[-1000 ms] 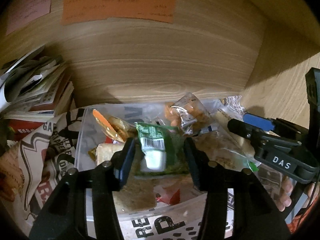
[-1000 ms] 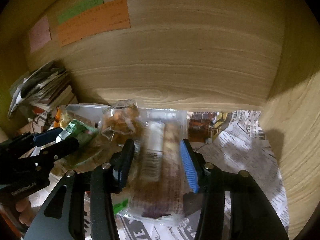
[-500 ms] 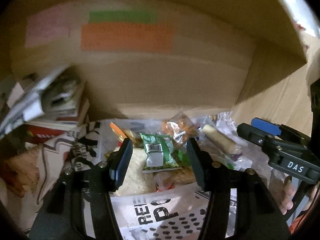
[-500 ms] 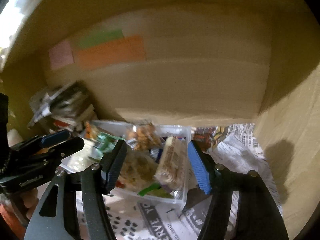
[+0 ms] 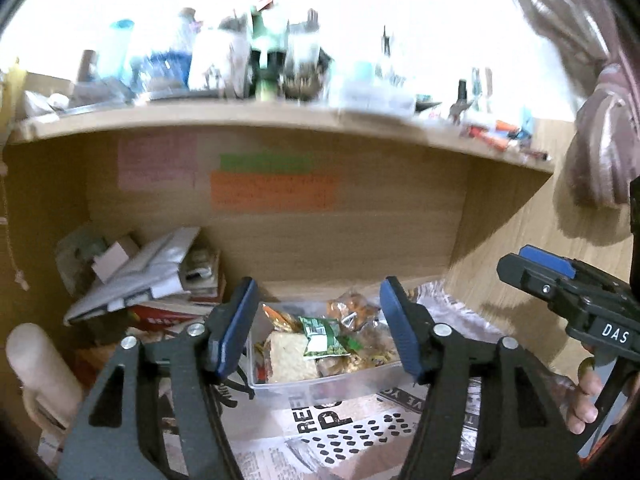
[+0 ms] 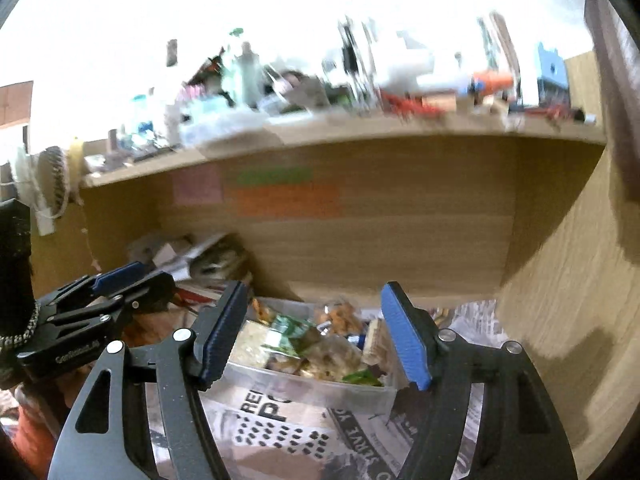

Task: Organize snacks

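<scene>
A clear plastic bin full of snack packets sits on newspaper inside a wooden shelf bay; it also shows in the right wrist view. A green packet lies on top, with a pale cracker pack and an orange snack bag beside it. My left gripper is open and empty, held back from the bin. My right gripper is open and empty, also back from the bin. The right gripper shows at the right of the left wrist view. The left gripper shows at the left of the right wrist view.
Stacked papers and books fill the bay's left side. Sticky notes hang on the back panel. Newspaper lines the shelf floor. The bay's right wall stands close. The shelf top carries cluttered bottles and jars.
Both grippers have pulled back out of the shelf bay. The bin and snacks now look smaller and farther away. The shelf top has come into view.
</scene>
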`<action>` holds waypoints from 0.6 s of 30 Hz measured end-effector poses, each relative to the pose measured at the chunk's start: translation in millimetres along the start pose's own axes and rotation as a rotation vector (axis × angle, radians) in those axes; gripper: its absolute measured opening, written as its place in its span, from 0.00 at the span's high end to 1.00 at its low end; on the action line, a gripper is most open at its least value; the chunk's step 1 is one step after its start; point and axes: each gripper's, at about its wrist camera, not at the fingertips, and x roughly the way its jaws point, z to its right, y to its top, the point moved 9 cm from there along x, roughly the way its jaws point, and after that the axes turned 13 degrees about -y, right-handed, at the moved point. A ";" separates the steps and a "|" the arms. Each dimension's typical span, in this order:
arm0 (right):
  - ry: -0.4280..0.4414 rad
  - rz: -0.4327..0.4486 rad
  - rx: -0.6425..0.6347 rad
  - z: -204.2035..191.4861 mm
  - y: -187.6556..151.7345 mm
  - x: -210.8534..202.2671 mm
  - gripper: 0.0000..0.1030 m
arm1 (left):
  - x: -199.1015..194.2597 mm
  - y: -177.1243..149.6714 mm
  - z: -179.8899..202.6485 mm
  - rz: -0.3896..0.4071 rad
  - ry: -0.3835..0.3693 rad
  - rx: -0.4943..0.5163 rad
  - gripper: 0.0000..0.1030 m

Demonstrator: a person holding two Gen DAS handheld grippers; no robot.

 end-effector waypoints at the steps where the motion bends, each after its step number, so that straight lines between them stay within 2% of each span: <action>1: 0.002 0.012 0.001 -1.4 1.8 -6.0 0.30 | -8.6 2.7 2.0 0.015 0.004 0.007 0.34; 3: 0.004 0.035 0.005 -3.7 4.1 -16.2 0.24 | -21.0 5.6 4.3 0.036 0.015 0.020 0.31; 5: 0.005 0.050 0.009 -6.2 4.7 -24.7 0.23 | -33.4 8.5 5.7 0.056 0.023 0.029 0.23; 7: 0.010 0.055 0.012 -8.5 4.2 -29.2 0.16 | -41.2 8.3 4.9 0.070 0.031 0.033 0.13; 11: 0.002 0.064 0.021 -9.8 1.8 -36.1 0.10 | -53.1 7.3 7.1 0.083 0.044 0.036 0.07; 14: -0.013 0.076 0.026 -9.0 0.3 -44.1 0.01 | -60.3 6.0 6.6 0.095 0.056 0.036 0.03; 18: -0.012 0.078 0.028 -10.1 -2.7 -50.8 0.00 | -65.9 3.2 6.6 0.095 0.060 0.035 0.01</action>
